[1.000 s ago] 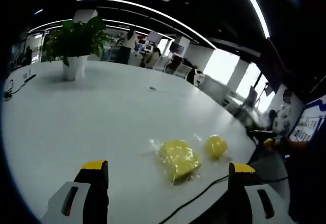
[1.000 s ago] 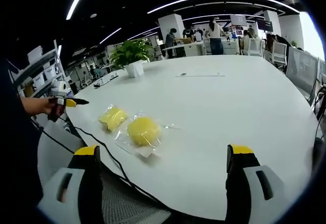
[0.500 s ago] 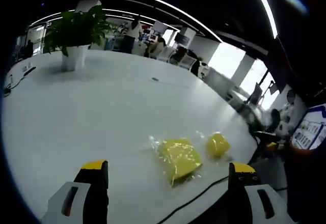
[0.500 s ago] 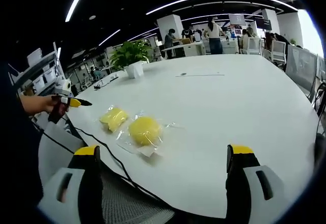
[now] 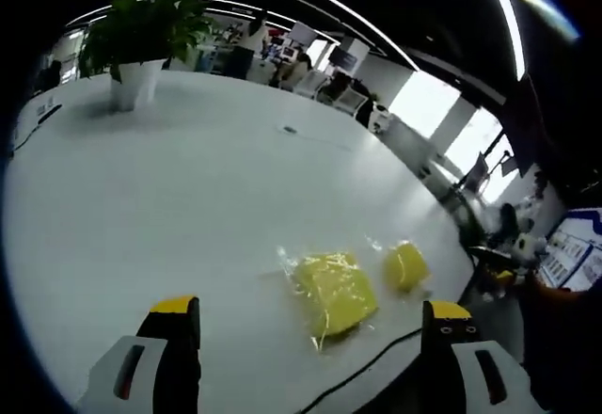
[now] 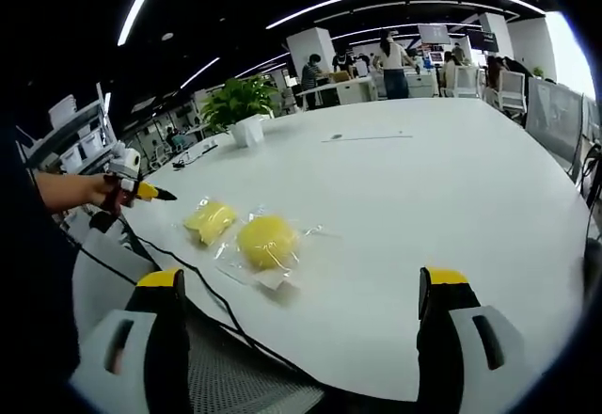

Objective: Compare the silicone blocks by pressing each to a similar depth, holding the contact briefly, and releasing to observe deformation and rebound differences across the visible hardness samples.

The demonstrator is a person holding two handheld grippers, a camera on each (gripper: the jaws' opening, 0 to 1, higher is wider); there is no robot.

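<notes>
Silicone blocks, two yellow ones in clear wrap, lie side by side near the edge of the white table: a squarish block and a rounder block, just beside a black cable. Both look soft and light, and the film probably makes them slippery, so pressing squarely on the middle of each top face seems safest. Left claw and right claw hang released, jaws wide apart, well short of the blocks.
</notes>
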